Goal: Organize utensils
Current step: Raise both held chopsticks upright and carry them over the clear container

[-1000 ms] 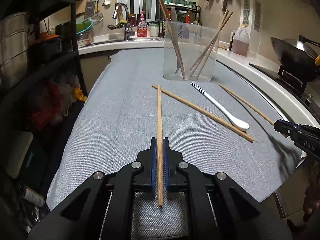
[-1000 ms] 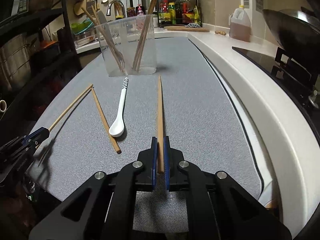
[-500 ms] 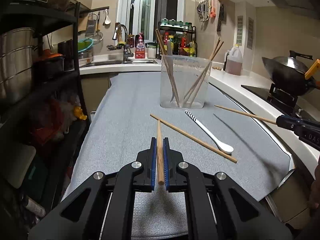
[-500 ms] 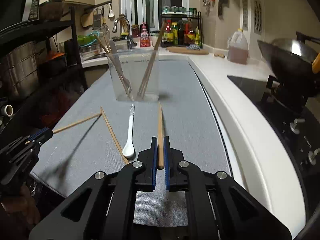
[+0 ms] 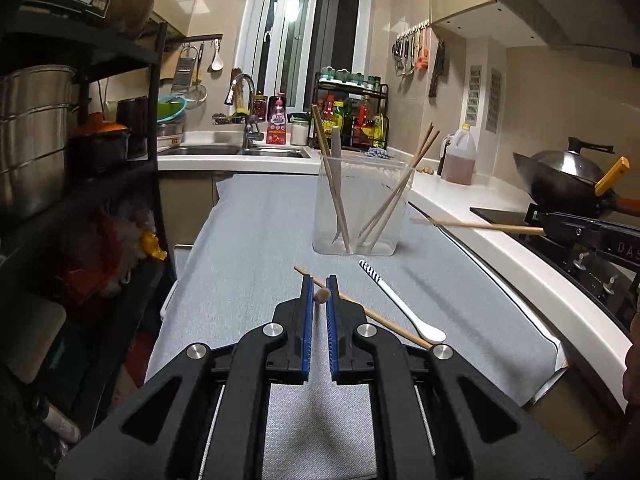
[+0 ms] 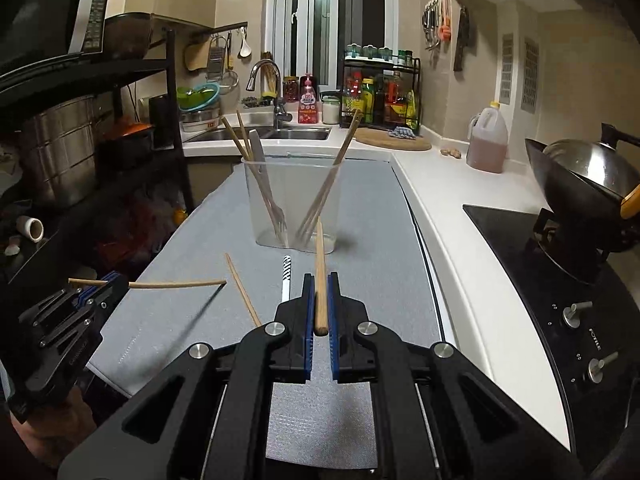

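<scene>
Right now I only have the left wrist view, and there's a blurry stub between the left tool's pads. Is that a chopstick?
Observer: Yes. The right wrist view shows the left tool clamping the left chopstick near one end, roughly level above the mat.
Operator: And the right tool's grip?
Observer: The right tool clamps the right chopstick near its thick end, tip pointed at the cup.

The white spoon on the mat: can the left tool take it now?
Probably not yet: the left tool is shut on a chopstick. The white spoon lies uncovered on the mat.
</scene>
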